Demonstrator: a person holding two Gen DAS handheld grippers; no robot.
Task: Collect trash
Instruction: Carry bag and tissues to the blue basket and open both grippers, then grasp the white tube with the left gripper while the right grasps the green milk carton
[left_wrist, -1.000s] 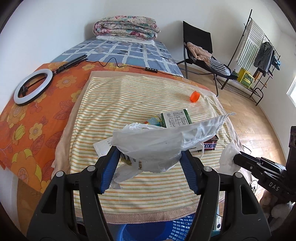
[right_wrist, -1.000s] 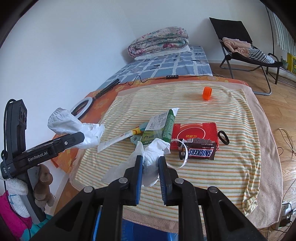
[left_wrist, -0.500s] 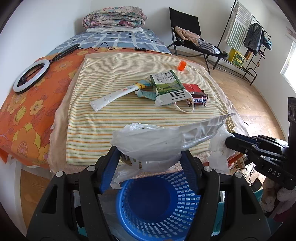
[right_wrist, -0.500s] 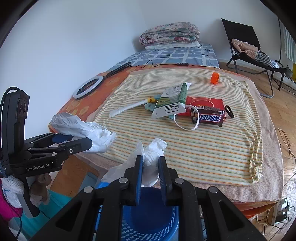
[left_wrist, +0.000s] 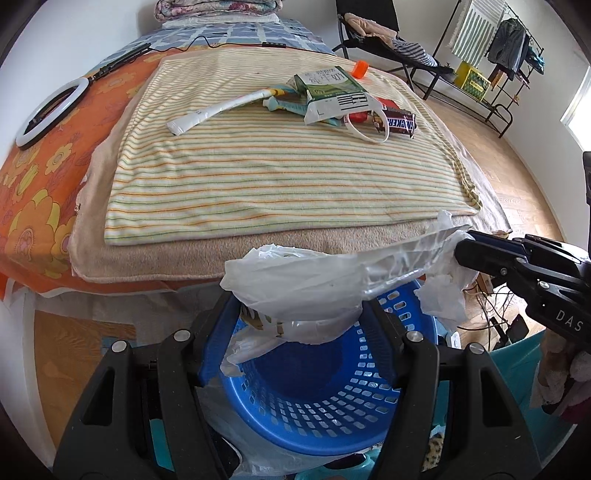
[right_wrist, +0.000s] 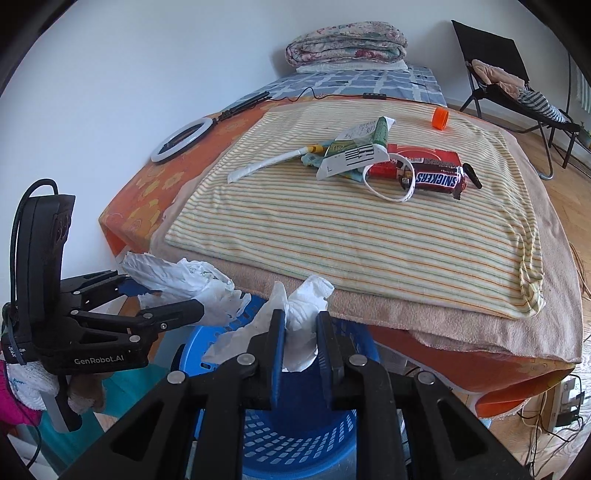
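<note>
**A:** What are your jaws doing?

**B:** Your left gripper (left_wrist: 299, 317) is clamped on a crumpled plastic bag (left_wrist: 295, 288); your right gripper (right_wrist: 299, 339) pinches a white tissue (right_wrist: 303, 306). Both hang over the blue basket (left_wrist: 306, 398).

**A:** Which step, and what next?

**B:** Probably the drop: open both jaws. Wrappers remain on the bed (right_wrist: 369, 236).

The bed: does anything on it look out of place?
Yes. Trash lies on the striped blanket: a milk carton, a Snickers wrapper, a white tube and an orange cap.
</note>
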